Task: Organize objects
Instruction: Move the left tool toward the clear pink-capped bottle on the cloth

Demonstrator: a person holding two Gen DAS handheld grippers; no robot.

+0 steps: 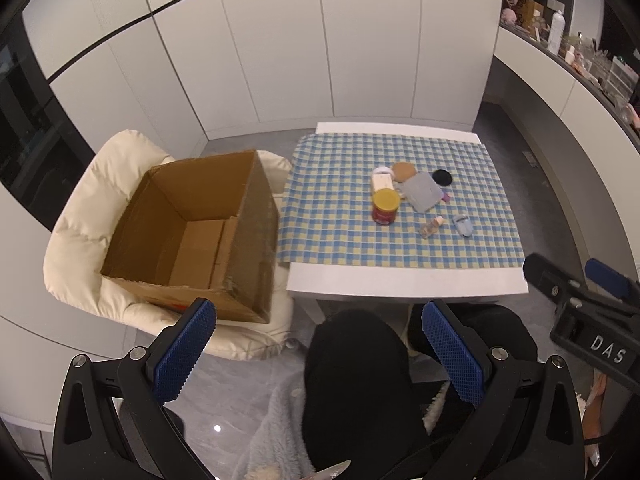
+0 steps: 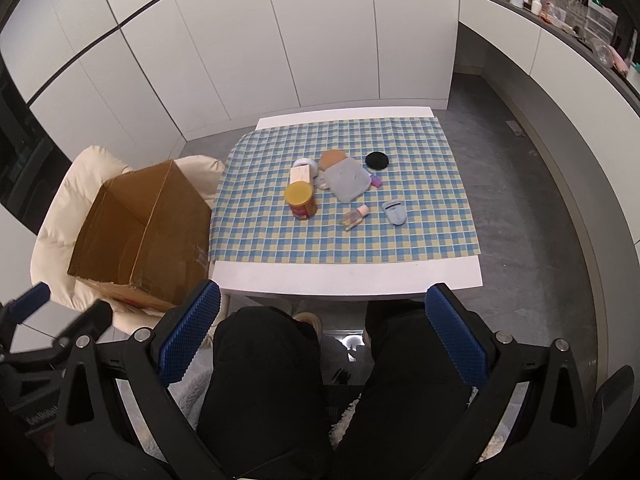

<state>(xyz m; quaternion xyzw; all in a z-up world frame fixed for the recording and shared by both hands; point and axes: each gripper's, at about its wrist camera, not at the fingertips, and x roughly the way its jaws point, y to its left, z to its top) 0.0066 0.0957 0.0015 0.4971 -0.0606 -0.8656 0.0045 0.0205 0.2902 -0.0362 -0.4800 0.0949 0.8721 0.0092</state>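
We look down on a white bench [image 2: 348, 276] covered by a blue-and-yellow checked cloth [image 2: 424, 236], set on a grey floor against tall white cabinet doors [image 2: 320, 32]. A cluttered shelf [image 2: 560, 4] runs along the right wall. To the left of the bench an open cardboard box [image 1: 200, 232] sits on a cream padded chair [image 1: 84, 232], its inside bare in the left wrist view.

The things to organize lie clustered near the middle of the cloth: a red can with a yellow lid [image 2: 301, 201], a white box [image 2: 301, 175] behind it, a grey square pouch [image 2: 346, 179], a tan round pad [image 2: 333, 158], a black disc [image 2: 376, 160], a small clear bottle [image 2: 354, 216] lying on its side and a pale blue clip-like item [image 2: 394, 212]. A small purple piece [image 2: 376, 181] is half hidden by the pouch.

Both the left tongs [image 1: 320, 356] and the right tongs [image 2: 324, 332] hang above our dark-clothed knees [image 2: 264, 364], short of the bench, fingers wide apart and holding nothing.
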